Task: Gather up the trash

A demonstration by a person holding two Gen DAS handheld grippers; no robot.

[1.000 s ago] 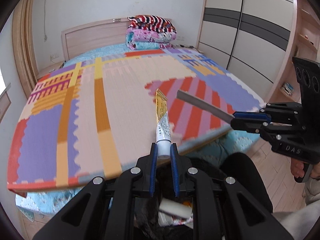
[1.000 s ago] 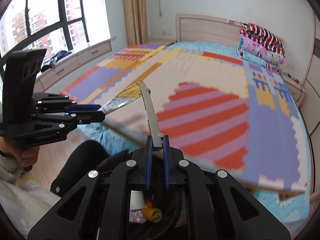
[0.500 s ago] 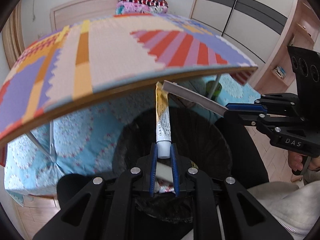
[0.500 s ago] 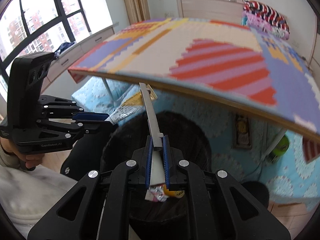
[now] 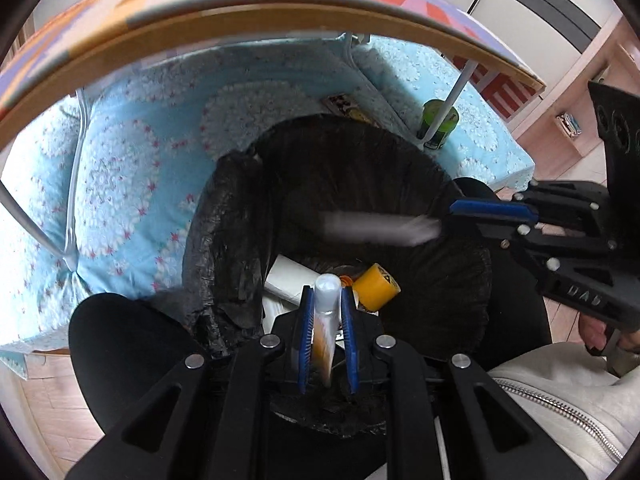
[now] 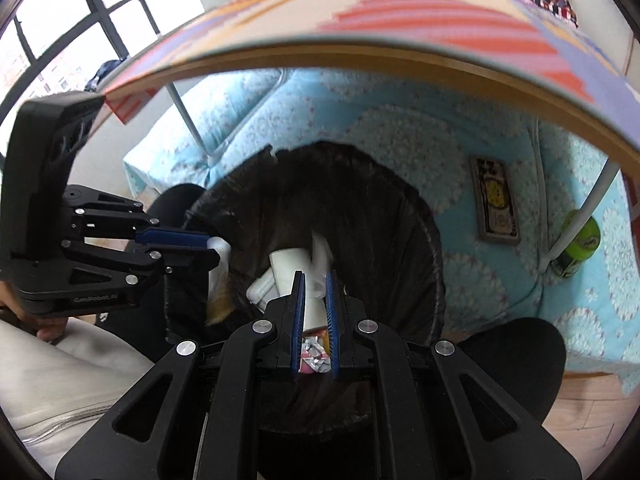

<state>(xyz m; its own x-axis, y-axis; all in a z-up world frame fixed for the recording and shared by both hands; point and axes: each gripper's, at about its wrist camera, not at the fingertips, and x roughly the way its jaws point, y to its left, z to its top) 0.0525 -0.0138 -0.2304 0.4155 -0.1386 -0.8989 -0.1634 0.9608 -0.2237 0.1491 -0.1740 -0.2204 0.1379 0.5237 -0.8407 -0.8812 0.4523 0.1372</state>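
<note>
Two grippers: left gripper [image 5: 326, 292] and right gripper [image 6: 314, 280] both hover over the mouth of the bin [image 5: 360, 160], about equally near.
Tube [image 5: 326, 320]: cap pinched in the closed left jaws, long axis hanging down into the bin.
Strip [image 5: 376, 228]: between the right pads and pointing across the opening (too blurred to tell whether it is clamped).
Bin contents: white carton [image 5: 284, 276], yellow cylinder [image 5: 376, 290], foil wrapper [image 6: 314, 354].
Next: probably release, straight down.

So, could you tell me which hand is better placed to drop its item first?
Left, probably: the left gripper holds a yellow-and-white tube hanging over the black-lined bin, while the grey strip in the right gripper lies sideways, blurred.
</note>
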